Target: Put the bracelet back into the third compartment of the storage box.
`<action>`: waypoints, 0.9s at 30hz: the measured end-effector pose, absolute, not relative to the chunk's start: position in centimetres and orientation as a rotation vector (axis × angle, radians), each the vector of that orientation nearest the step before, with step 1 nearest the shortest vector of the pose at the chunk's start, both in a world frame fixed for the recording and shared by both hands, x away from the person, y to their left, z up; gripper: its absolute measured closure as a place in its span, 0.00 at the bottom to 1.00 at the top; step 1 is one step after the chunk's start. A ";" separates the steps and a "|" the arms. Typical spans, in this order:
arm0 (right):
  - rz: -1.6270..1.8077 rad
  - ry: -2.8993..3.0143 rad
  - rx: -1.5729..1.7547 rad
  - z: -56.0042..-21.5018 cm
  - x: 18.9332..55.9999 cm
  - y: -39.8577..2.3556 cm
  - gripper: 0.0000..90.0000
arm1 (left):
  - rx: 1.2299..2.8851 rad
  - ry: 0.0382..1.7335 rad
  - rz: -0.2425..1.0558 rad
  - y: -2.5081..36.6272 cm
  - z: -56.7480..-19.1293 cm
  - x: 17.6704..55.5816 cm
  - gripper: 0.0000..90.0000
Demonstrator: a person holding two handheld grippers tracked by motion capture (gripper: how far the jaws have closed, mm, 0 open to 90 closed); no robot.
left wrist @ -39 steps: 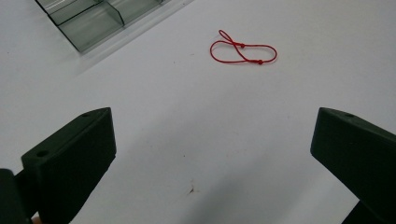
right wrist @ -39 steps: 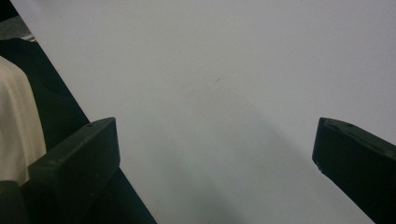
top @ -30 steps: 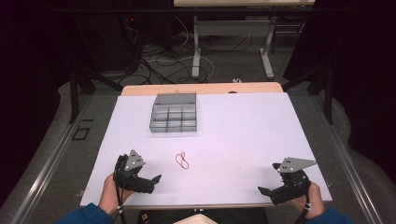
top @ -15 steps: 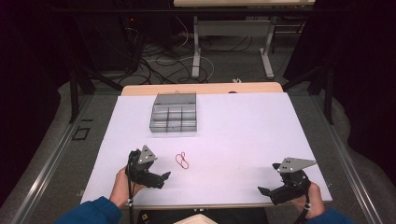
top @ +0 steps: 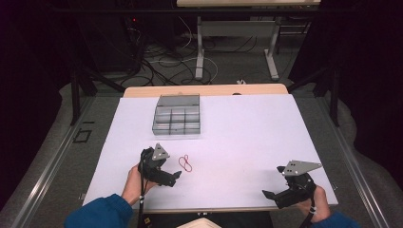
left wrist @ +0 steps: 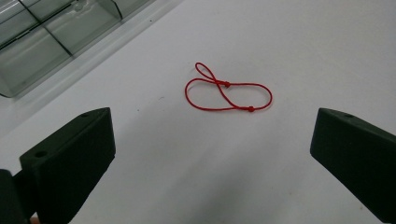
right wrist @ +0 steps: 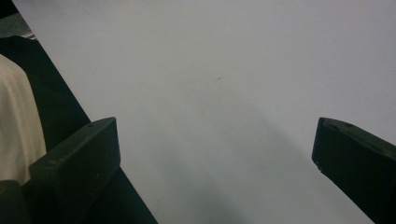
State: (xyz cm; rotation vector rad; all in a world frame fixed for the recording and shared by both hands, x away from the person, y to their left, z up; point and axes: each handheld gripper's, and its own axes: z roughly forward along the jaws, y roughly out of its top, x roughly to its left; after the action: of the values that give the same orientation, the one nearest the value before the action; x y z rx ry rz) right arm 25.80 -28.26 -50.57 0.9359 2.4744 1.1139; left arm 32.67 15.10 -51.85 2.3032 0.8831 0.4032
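Observation:
A thin red string loop [top: 185, 163] with two small knots lies flat on the white table [top: 247, 137], also the red string loop [left wrist: 228, 93] ahead of the jaws in the left gripper view. My left gripper [top: 175, 178] is just left of it and slightly nearer, open, jaws wide apart with nothing between them; the left gripper [left wrist: 210, 154] points at the string. Near the table's front right corner my right gripper [top: 267, 195] is open over bare table; the right gripper [right wrist: 215, 158] holds nothing.
A clear grey compartment box [top: 177, 115] stands at the back of the table, left of centre; its corner, the compartment box [left wrist: 51, 32], shows at the upper left of the left gripper view. The table's front edge [right wrist: 60, 88] runs close by the right gripper.
My left gripper has moved forward and to the right, toward the red string. The right gripper has stayed where it was.

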 end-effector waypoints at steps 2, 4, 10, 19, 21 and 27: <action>1.112 2.473 0.937 -50.6 25.8 -28.3 0.01 | 2.307 0.883 0.400 14.7 -52.0 33.0 0.00; 1.113 2.476 0.936 -50.6 25.8 -28.3 0.01 | 2.312 0.882 0.403 14.3 -52.2 33.2 0.00; 1.110 2.481 0.937 -50.6 25.8 -28.3 0.01 | 2.332 0.888 0.394 13.0 -52.7 34.1 0.00; 1.112 2.470 0.938 -50.6 25.8 -28.2 0.01 | 2.348 0.905 0.393 11.5 -53.4 35.2 0.07; 1.113 2.471 0.937 -50.6 25.8 -28.3 0.01 | 2.359 0.915 0.389 11.3 -53.6 35.5 0.08; 1.112 2.474 0.932 -50.5 25.8 -28.3 0.01 | 2.352 0.944 0.382 10.9 -54.1 36.1 0.25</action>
State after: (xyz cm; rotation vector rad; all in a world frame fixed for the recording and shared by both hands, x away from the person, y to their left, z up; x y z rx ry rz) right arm 25.77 -28.30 -50.53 0.9320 2.4744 1.1117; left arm 36.13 10.92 -54.05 2.3523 0.9444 0.3820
